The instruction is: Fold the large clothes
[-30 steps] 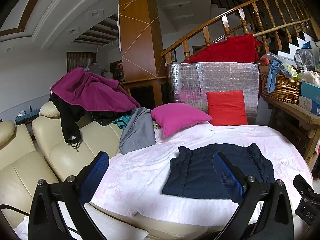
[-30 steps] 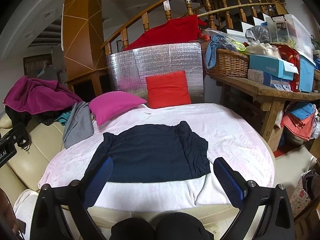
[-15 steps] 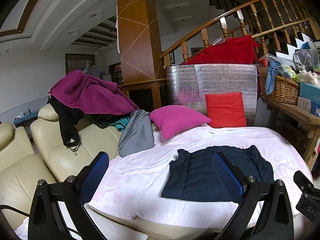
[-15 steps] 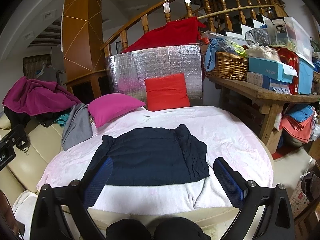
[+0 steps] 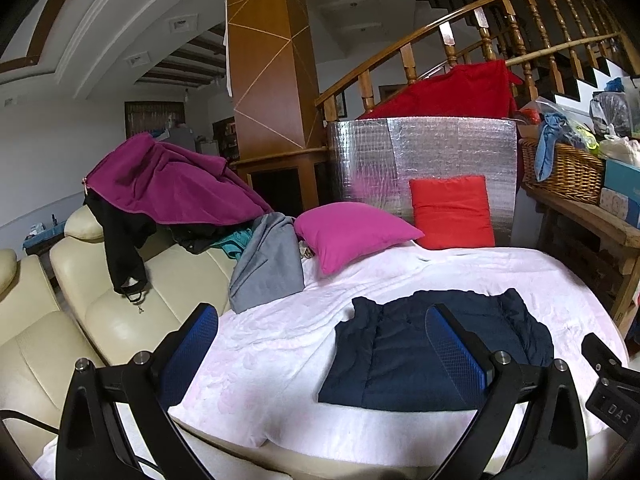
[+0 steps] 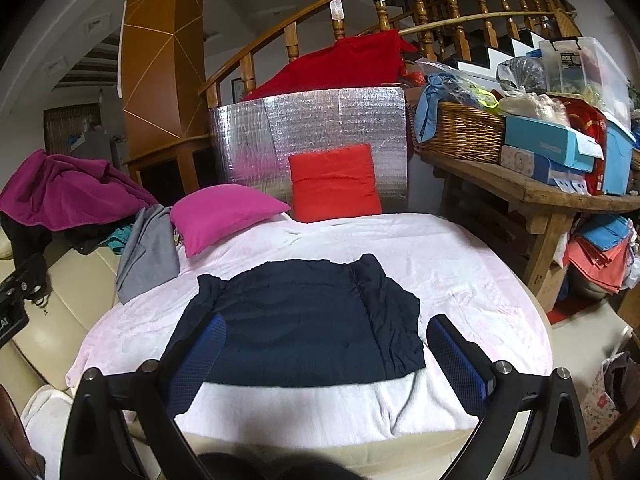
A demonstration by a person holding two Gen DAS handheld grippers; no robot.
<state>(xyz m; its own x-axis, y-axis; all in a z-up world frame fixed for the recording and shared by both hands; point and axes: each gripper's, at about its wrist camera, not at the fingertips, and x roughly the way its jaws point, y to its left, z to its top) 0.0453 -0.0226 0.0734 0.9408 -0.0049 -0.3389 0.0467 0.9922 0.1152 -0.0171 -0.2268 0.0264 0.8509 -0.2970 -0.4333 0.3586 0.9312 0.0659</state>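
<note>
Right wrist view shows me the dark blue top (image 6: 304, 320) lying flat on the pink blanket (image 6: 460, 264), a bit nearer than a second ago, with my left tongs (image 5: 324, 344) and right tongs (image 6: 326, 356) both wide apart, holding nothing.

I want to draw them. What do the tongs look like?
Both pairs match. The left tongs and right tongs each have two black plastic arms spreading in a V, with silver bolts on top and flat blue pads with a criss-cross grip pattern. A thin black cable trails beside the left pair.
</note>
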